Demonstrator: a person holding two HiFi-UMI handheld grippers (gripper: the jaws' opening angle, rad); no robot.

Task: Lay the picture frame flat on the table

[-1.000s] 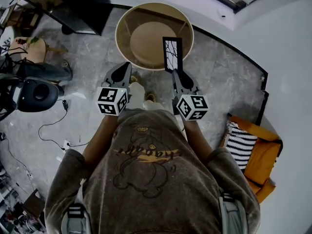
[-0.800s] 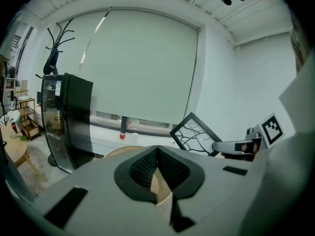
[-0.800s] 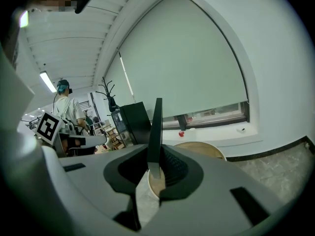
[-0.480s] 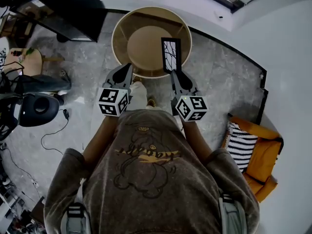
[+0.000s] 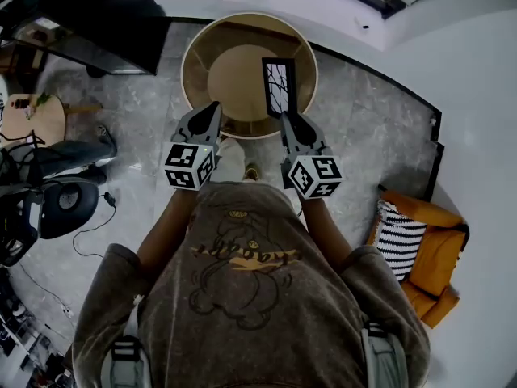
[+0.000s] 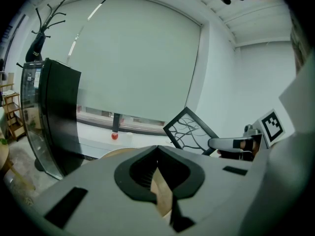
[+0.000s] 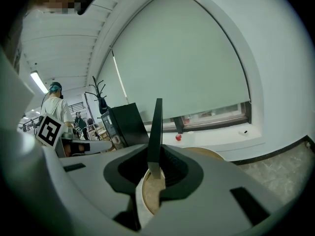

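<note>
My right gripper (image 5: pixel 284 120) is clamped tight on the bottom end of the picture frame (image 5: pixel 279 87), so it sticks upright out of the jaws, above the right side of the round table (image 5: pixel 191 51). My left gripper (image 5: pixel 212 108) is pinched closed on nothing, by the tabletop's near edge.

A round table (image 5: pixel 192 48) in pale wood stands at the far middle of the scene, its raised rim ringing a lower inner disc; it rests on a grey marbled floor (image 5: pixel 367 132). Far left on that floor stands a black cabinet (image 5: pixel 105 23); left, a small wooden side table (image 5: pixel 31 120); nearer left, a dark cable (image 5: pixel 90 223) trails; near right sits an orange seat (image 5: pixel 443 259).
</note>
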